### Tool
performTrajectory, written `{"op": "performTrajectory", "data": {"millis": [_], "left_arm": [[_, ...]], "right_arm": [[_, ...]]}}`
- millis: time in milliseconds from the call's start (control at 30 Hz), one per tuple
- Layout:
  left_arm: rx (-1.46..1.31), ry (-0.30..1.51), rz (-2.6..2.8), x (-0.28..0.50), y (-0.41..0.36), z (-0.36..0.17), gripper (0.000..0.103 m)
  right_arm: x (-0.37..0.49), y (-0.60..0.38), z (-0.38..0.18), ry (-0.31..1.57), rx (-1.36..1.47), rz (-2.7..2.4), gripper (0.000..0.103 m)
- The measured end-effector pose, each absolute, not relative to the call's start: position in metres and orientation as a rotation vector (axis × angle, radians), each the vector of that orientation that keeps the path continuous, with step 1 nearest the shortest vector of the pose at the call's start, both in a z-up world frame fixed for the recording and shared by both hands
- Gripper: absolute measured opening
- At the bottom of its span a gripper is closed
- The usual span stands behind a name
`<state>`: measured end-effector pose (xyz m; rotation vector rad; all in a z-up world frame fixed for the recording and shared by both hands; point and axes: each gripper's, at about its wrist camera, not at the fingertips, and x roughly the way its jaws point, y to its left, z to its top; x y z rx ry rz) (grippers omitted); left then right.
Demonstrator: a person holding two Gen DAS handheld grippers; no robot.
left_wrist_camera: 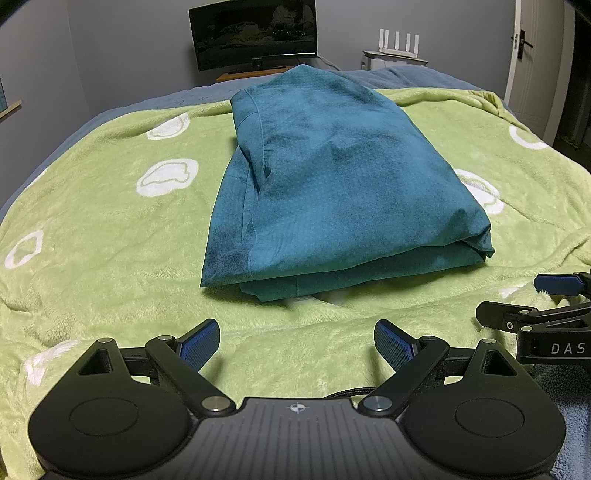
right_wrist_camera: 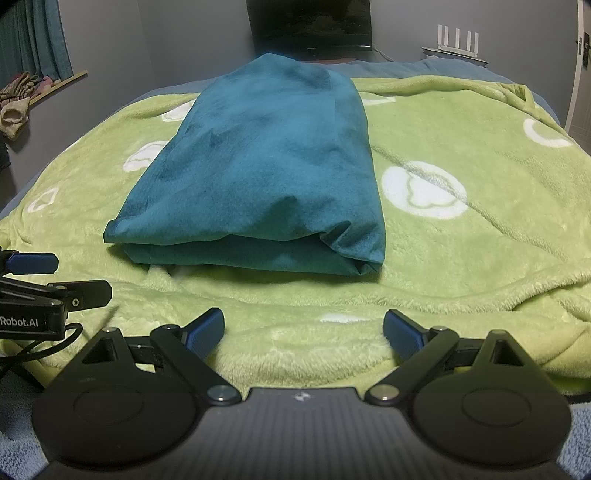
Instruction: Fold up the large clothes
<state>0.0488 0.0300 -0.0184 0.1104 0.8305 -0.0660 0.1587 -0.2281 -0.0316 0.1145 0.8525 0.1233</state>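
Nearest the cameras, the left gripper (left_wrist_camera: 297,345) hovers over the near edge of the bed with its jaws spread wide and nothing between them; the right gripper (right_wrist_camera: 303,332) sits just beside it, jaws likewise wide apart and empty; each shows at the edge of the other's view. Under both lies a green fleece blanket (left_wrist_camera: 92,229) with white shapes, rumpled along the near side. Beyond the jaws, apart from them, the teal garment (left_wrist_camera: 332,184) rests on the blanket near the middle of the bed, already doubled into a thick, roughly rectangular stack; its layered open edges face the grippers (right_wrist_camera: 236,254), and a seam runs along its left side in the left view. It looks soft and limp, light for its bulk, and the layers would likely slide over one another; a further fold seems best begun by pinching all layers at the two near corners, one per gripper. Farthest off stand a dark monitor (left_wrist_camera: 255,35) and a white router (left_wrist_camera: 399,46) against the wall.
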Motion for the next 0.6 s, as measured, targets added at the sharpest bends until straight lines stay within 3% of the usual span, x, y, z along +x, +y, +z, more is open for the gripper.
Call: {"op": "performTrajectory", "data": {"millis": [600], "left_arm": [[0.111, 0.831, -0.066, 0.0483, 0.0301, -0.0179, 0.092]], "right_arm": [[0.1587, -0.226, -0.0316, 0.853, 0.114, 0.121, 0.094]]}}
